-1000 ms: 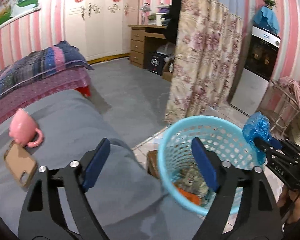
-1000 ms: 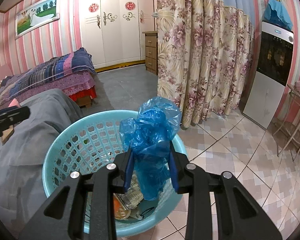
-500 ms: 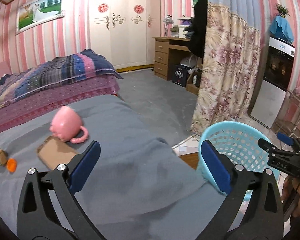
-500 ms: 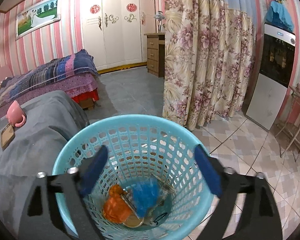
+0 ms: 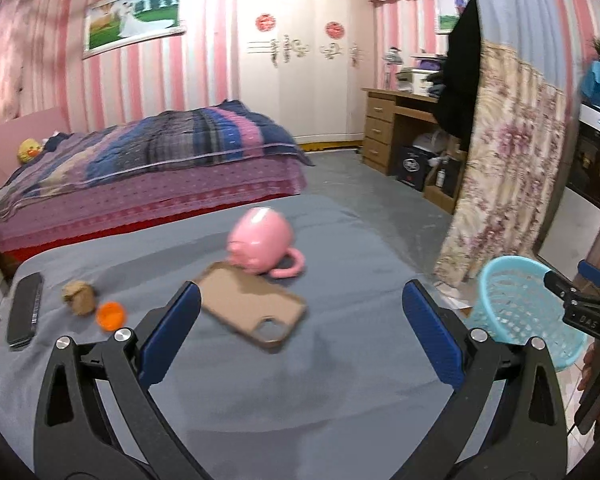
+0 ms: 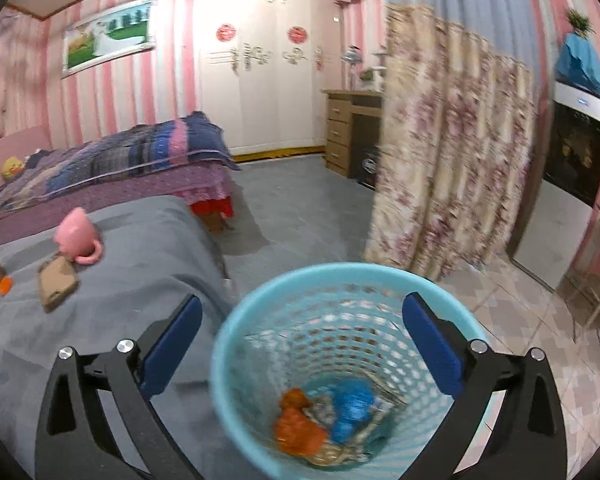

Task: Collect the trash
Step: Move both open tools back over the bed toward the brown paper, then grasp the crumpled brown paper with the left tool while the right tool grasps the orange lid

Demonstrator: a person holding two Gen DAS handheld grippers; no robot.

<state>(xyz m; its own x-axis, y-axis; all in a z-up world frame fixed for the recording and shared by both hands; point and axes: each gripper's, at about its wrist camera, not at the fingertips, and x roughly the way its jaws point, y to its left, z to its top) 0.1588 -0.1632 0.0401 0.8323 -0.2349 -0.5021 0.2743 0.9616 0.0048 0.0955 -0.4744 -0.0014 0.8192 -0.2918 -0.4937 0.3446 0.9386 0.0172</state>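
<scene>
I am holding my left gripper [image 5: 300, 332] over the gray tabletop [image 5: 340, 380], and its jaws are standing wide open with nothing between them. Ahead, at about twelve o'clock, a pink mug [image 5: 262, 246] is lying on its side, touching a brown phone case [image 5: 254, 310]. At ten o'clock a crumpled brown paper ball [image 5: 78, 298] and an orange cap [image 5: 110, 315] are sitting just beside each other, near a dark phone [image 5: 26, 310].

My right gripper [image 6: 300, 344] is hanging over the blue basket [image 6: 236, 344]. Its jaws have just been opening and are wide now, with nothing in them. The blue plastic bag [image 6: 352, 404] is lying at the bottom of the basket beside an orange wrapper [image 6: 298, 424].
</scene>
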